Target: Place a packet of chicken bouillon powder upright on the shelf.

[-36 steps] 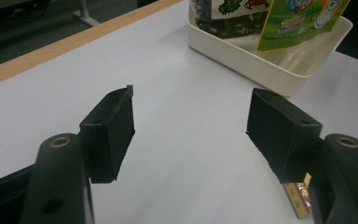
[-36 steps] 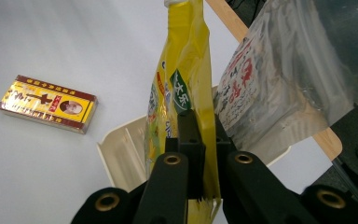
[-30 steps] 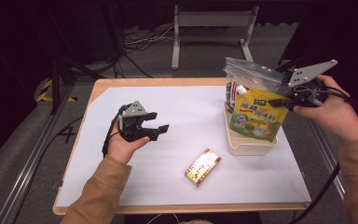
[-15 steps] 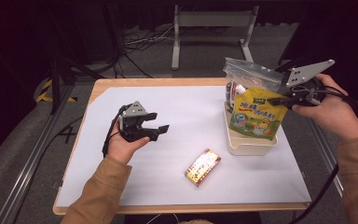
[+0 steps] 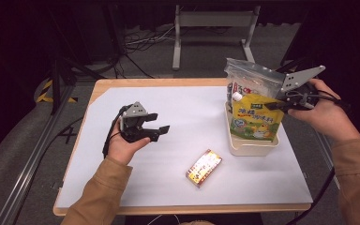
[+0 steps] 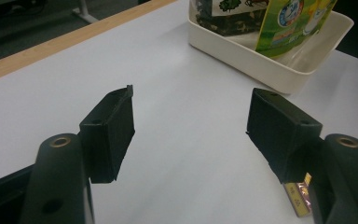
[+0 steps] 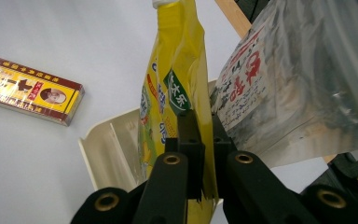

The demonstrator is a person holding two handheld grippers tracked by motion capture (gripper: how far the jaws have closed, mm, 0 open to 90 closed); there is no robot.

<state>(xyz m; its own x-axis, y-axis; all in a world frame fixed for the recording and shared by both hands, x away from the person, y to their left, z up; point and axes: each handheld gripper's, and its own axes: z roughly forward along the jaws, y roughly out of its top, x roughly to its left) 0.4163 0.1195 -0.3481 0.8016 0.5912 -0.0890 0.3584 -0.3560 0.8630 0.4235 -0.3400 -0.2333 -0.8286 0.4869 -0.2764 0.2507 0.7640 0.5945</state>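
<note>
The right gripper [image 5: 273,106] is clenched on the side edge of a yellow pouch [image 5: 255,117]. In the right gripper view the two black jaws stand together with the pouch edge [image 7: 179,88] pinched between them. The pouch stands upright inside a cream tub [image 5: 251,146] at the right side of the bench [image 5: 178,112], its white cap uppermost. A clear bag [image 5: 251,82] with red print stands directly behind the pouch in the same tub, touching it; in the right gripper view the bag [image 7: 298,88] lies just to the right of the pouch. The hand holding the right gripper reaches in from the right edge of the bench.

The left gripper [image 5: 155,131] is released. Its jaws stand wide apart with nothing between them, and in the left gripper view [image 6: 191,126] only bare white bench surface lies between the pads. It is held just above the left half of the bench, well apart from the tub, with its jaws pointing towards the tub [image 6: 261,63].

A small flat box [image 5: 204,167] with yellow and red printing lies on the bench near the front edge, between the two grippers and apart from the tub. In the right gripper view the box [image 7: 30,89] lies flat on the white surface, left of the tub [image 7: 107,149].
</note>
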